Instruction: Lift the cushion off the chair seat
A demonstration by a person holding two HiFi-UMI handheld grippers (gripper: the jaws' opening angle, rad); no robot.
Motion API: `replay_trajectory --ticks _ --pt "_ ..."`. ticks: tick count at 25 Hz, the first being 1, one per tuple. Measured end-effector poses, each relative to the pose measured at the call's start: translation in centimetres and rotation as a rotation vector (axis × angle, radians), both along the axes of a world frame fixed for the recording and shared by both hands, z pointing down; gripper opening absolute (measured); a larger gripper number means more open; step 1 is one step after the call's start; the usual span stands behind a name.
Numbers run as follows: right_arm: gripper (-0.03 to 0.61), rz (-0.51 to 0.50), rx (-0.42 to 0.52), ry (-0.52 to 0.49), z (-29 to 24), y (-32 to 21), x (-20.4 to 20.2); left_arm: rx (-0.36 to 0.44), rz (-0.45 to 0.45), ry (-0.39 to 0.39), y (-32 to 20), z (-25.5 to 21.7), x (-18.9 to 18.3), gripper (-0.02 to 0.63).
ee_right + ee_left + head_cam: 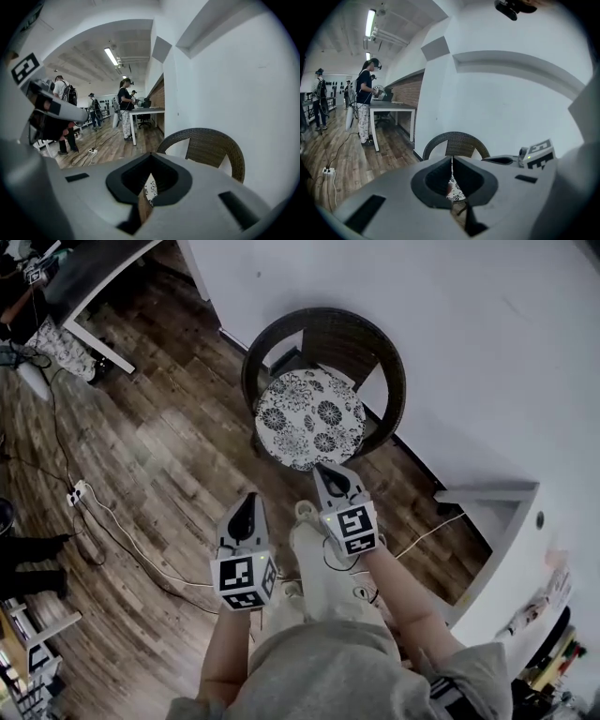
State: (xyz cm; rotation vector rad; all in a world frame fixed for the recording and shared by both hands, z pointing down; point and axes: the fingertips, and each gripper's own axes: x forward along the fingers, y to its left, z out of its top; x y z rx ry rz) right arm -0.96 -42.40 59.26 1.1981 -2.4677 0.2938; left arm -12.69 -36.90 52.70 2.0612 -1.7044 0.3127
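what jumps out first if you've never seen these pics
A round black-and-white floral cushion sits on a dark wicker tub chair against the white wall, centre of the head view. Just below it, the left gripper and right gripper point at it, jaws together, holding nothing.

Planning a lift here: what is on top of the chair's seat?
A round black-and-white floral cushion lies on the wicker chair, covering the seat. Nothing sits on the cushion. The seat surface beneath is hidden.
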Motion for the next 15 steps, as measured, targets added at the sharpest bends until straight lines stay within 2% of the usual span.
replay_trajectory --ticks 8,15 --pt "0.003 0.017 -0.161 0.032 12.4 -2.9 0.5 -0.070 -0.009 0.007 -3.1 6.3 0.7 0.009" --pt "0.006 0.038 -0.276 0.072 20.7 -3.7 1.2 -0.109 -0.027 0.023 -5.0 10.3 0.6 0.010"
